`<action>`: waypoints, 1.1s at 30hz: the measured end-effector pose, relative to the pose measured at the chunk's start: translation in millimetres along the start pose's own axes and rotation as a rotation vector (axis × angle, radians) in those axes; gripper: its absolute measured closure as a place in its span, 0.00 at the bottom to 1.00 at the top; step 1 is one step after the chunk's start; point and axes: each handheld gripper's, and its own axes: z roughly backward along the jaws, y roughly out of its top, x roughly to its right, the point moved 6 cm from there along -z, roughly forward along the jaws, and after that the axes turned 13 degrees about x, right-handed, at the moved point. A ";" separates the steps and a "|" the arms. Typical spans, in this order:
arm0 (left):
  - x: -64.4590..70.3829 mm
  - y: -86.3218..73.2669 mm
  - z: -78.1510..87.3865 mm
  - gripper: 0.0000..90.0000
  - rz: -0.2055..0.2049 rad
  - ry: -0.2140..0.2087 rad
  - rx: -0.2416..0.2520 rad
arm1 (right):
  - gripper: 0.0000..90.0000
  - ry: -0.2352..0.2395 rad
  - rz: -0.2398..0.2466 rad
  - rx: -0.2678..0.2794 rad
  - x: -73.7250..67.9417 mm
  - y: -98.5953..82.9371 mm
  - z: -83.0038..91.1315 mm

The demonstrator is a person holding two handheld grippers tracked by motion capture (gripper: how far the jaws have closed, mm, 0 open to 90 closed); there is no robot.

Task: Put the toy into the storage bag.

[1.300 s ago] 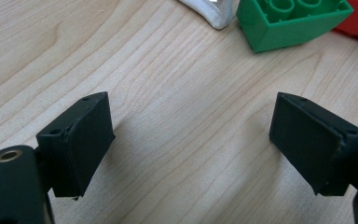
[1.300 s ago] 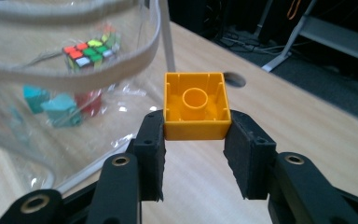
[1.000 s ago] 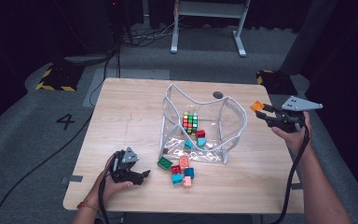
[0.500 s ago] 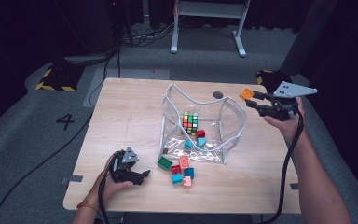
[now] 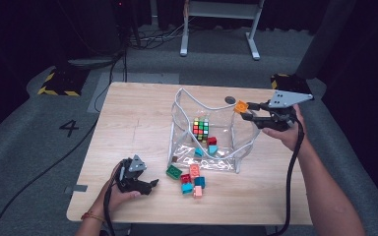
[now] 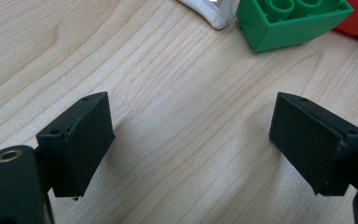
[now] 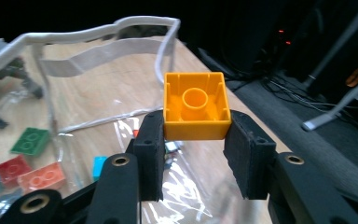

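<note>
My right gripper (image 5: 246, 112) (image 7: 195, 140) is shut on an orange brick (image 5: 240, 106) (image 7: 196, 105), held in the air at the right rim of a clear plastic bag (image 5: 183, 104) (image 7: 98, 29). Inside the bag lie a colourful puzzle cube (image 5: 201, 129) and a few small bricks (image 5: 211, 141). Near the table's front left, my left gripper (image 5: 150, 185) (image 6: 191, 144) rests open on the wood, nothing between its jaws. A green brick (image 5: 173, 171) (image 6: 289, 21) lies just beyond it, beside several loose bricks (image 5: 193, 180).
The wooden table (image 5: 128, 123) carries the bag at its middle. A dark round spot (image 5: 230, 100) lies behind the bag. Grey floor with cables, a marked "4" (image 5: 70, 128) and a white stand's legs (image 5: 220, 29) surround the table.
My right gripper has carried the orange brick leftward, from the table's right side to the bag's right rim. The left gripper has stayed put.
</note>
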 end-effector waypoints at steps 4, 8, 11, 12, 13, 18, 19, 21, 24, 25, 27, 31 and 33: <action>0.0 0.0 0.0 0.15 -0.001 0.000 0.000 | 0.66 0.054 0.018 -0.020 -12.2 0.2 -9.6; 0.0 0.0 0.0 0.15 -0.001 0.000 0.000 | 0.66 0.101 0.040 -0.053 -22.5 -1.0 -20.9; 0.0 0.0 0.0 0.15 0.000 0.000 0.000 | 0.66 0.127 0.060 -0.081 -27.6 -2.8 -29.4; 0.0 0.0 0.0 0.15 0.000 0.000 0.000 | 0.66 0.142 0.078 -0.111 -30.4 -4.7 -35.6; -0.2 0.1 0.0 0.15 -0.002 -0.001 0.000 | 0.66 0.145 0.082 -0.127 -31.9 -5.6 -39.2; -0.1 0.0 -0.1 0.15 -0.001 -0.002 0.000 | 0.66 0.190 0.119 -0.218 -38.0 -9.3 -59.9; -0.1 0.1 -0.1 0.15 -0.002 -0.002 0.000 | 0.66 0.188 0.124 -0.248 -38.8 -9.6 -62.1; -0.3 0.1 -0.1 0.15 -0.003 -0.002 0.000 | 0.66 0.196 0.130 -0.259 -38.6 -8.9 -64.6; -0.1 0.1 -0.1 0.15 -0.001 -0.002 0.000 | 0.66 0.211 0.142 -0.328 -38.0 -10.8 -70.6; -0.1 0.1 -0.1 0.15 -0.001 -0.002 0.000 | 0.66 0.211 0.137 -0.350 -38.3 -12.1 -71.1; -0.1 0.1 -0.2 0.15 -0.001 -0.003 0.001 | 0.66 0.212 0.151 -0.373 -36.8 -13.4 -71.5; 0.0 0.1 -0.2 0.15 -0.001 -0.003 0.001 | 0.66 0.191 0.185 -0.492 -26.2 -22.5 -72.6; -0.1 0.1 -0.1 0.15 -0.002 -0.003 0.000 | 0.66 0.192 0.182 -0.522 -22.5 -26.0 -72.4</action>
